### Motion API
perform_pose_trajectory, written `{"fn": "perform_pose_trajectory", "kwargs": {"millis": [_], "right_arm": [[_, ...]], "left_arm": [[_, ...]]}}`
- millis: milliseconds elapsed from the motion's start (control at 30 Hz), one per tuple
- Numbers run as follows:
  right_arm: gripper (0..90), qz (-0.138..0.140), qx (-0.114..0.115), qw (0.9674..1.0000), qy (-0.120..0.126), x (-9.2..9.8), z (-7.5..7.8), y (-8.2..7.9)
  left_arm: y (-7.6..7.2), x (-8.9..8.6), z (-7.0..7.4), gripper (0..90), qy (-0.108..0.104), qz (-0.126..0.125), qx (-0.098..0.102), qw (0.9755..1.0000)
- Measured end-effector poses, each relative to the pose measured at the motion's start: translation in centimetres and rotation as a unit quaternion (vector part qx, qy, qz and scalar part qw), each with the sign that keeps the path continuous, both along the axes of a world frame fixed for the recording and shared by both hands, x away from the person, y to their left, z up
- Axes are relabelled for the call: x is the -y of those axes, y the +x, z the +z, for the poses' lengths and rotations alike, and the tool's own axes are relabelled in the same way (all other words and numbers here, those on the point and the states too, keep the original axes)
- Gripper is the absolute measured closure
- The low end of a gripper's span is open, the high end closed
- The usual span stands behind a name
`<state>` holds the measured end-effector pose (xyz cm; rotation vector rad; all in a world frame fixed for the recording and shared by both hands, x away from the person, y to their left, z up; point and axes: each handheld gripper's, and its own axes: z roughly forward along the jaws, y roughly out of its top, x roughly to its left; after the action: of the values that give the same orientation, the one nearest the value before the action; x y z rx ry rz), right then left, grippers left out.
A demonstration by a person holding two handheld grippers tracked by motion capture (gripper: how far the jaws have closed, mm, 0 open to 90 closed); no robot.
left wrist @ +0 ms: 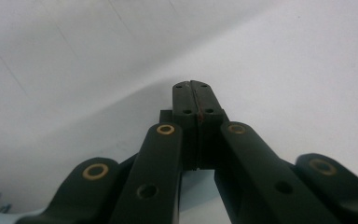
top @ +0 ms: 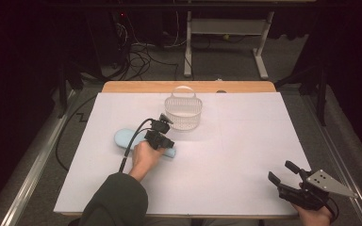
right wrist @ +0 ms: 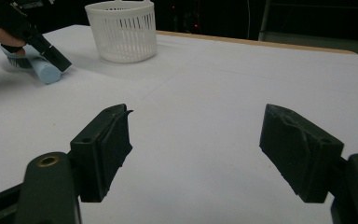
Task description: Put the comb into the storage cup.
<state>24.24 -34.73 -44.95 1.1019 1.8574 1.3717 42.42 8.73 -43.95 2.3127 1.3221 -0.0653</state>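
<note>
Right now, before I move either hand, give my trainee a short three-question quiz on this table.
1. True or false: the left gripper has its jaws shut.
2. What lies under the left gripper: A) a light blue brush, B) a red cup?
3. Which thing stands farther from the person, the white basket or the brush?

Key: 1 true; 2 A; 3 the white basket. The right gripper is open over the white table, apart from both.

This looks like a lab or recording room rather than a home. A wooden surface (top: 188, 86) covered with white sheeting (top: 245, 141) stands in darkness, with tangled cables (top: 141, 56) on the grey floor (top: 226, 61) and a metal-legged desk frame (top: 226, 33) at the far side.
</note>
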Motion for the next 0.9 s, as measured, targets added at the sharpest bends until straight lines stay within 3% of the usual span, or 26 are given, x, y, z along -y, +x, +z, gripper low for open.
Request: {"fn": "perform_pose_trajectory", "kwargs": {"millis": [900], "right_arm": [[24.8, 0.0, 0.0, 1.0, -0.003, -0.1, 0.0, 0.0]], "left_arm": [[-2.9, -0.8, -0.1, 87.9, -0.004, -0.031, 0.008, 0.9995]]}}
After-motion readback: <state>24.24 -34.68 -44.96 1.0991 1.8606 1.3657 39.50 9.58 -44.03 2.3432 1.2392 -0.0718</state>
